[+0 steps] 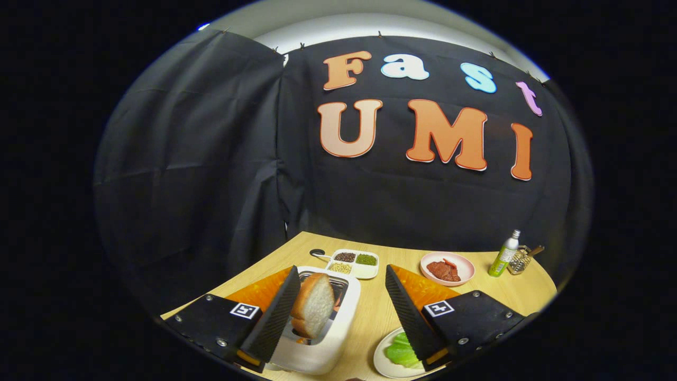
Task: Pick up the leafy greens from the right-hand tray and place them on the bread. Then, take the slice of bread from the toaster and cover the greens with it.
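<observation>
A slice of bread [313, 306] stands up out of the slot of a white toaster [322, 349], tilted a little. It sits right beside the inner face of my left finger [275, 317]. My gripper [342, 270] is open, its fingers spread wide over the toaster and the table, and the right finger [410, 312] is well apart from the bread. Leafy greens [400, 352] lie on a white plate [382, 362] near the right finger's base, which hides part of them.
Beyond the fingers, a white divided tray [370, 272] holds beans and grains. To its right are a pink plate [465, 264] with red meat slices, a green bottle [502, 256] and a small metal holder [521, 260]. The wooden table [381, 312] ends at the booth's black cloth.
</observation>
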{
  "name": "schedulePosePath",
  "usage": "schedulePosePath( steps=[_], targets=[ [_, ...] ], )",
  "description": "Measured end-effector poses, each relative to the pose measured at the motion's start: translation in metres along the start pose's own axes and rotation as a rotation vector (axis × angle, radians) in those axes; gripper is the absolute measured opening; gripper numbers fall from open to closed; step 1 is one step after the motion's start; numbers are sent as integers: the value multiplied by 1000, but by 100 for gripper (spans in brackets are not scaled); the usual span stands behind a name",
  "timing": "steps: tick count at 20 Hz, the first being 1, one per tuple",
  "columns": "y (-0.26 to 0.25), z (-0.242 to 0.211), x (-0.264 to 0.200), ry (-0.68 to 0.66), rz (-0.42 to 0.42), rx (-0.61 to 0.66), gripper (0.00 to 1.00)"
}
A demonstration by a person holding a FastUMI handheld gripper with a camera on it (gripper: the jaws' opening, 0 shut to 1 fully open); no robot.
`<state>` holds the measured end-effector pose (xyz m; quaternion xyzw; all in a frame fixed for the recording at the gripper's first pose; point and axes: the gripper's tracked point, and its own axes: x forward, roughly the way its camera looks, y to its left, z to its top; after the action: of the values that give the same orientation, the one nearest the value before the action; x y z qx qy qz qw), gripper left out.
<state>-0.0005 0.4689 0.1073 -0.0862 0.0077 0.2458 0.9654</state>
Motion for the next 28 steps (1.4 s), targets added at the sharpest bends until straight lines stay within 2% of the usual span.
schedulePosePath(
  steps=[3, 7, 9, 11, 12, 13, 14, 18, 20, 28],
  targets=[
    [16, -15, 11, 35, -2, -49, 97],
    [12, -27, 18, 70, -46, -38, 99],
    [8, -30, 21, 85, -61, -38, 95],
    [8, -37, 23, 111, -57, -27, 83],
    [9, -40, 24, 123, -54, -26, 73],
    [9, -42, 24, 131, -54, -33, 68],
    [9, -43, 24, 135, -46, -38, 58],
    [12, -48, 25, 143, -28, -32, 26],
    [18, -47, 24, 143, -9, -27, 19],
    [19, -41, 24, 134, 13, -9, 8]
  ],
)
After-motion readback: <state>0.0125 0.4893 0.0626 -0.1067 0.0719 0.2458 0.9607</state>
